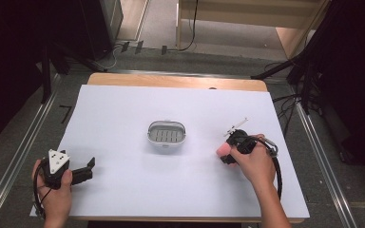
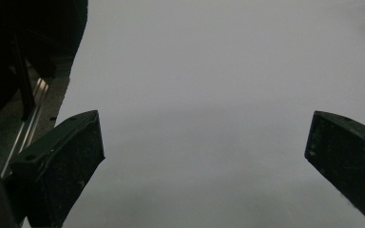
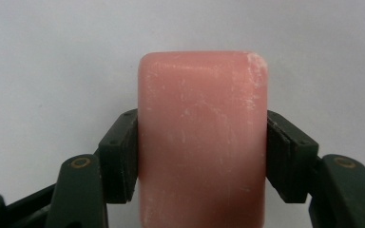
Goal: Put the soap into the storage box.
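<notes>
pink soap (image 3: pixel 202 137) is sitting squeezed between the right gripper's (image 1: pixel 226 153) two pads, the left gripper (image 1: pixel 86 172) is waiting wide open, and next the soap is probably going over to the white dish (image 1: pixel 167 134) off to its left.

This is looking like a lab or recording studio: a wooden table (image 1: pixel 176 81) wearing a plain white sheet is sitting between metal floor rails (image 1: pixel 16 159), black curtains (image 1: pixel 9 61) are hanging at both sides, and black cables (image 1: pixel 190 33) are trailing across grey carpet.
</notes>
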`<state>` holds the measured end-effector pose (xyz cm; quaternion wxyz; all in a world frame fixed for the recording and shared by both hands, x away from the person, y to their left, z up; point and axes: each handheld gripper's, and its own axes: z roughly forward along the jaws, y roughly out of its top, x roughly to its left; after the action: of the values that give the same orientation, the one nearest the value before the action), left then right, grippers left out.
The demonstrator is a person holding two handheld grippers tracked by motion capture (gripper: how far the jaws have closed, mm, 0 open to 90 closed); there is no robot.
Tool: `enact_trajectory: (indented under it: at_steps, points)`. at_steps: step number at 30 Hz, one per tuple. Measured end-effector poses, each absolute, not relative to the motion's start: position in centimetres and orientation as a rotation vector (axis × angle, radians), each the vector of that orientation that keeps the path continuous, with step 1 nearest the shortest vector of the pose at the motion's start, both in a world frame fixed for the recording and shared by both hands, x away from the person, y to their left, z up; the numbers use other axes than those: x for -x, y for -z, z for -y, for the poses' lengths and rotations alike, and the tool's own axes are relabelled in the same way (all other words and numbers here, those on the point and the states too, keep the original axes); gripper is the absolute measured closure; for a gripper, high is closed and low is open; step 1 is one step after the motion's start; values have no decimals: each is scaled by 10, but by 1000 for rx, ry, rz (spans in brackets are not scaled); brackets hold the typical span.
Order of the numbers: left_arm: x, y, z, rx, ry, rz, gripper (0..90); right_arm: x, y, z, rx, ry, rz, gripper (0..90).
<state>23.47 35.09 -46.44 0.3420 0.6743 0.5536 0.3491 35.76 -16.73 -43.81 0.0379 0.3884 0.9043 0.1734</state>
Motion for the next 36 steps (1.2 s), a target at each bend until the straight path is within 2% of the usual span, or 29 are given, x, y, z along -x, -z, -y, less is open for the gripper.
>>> enact_trajectory:
  at_steps: [17, 36]
  points:
    - [-235, 464, -352, -1752, -901, -1444, 0, -372, 409, 139, -1028, -547, -2830, 385]
    - [-235, 464, -352, -1752, -901, -1442, 0, -384, 392, 105, -796, -585, -2898, 385]
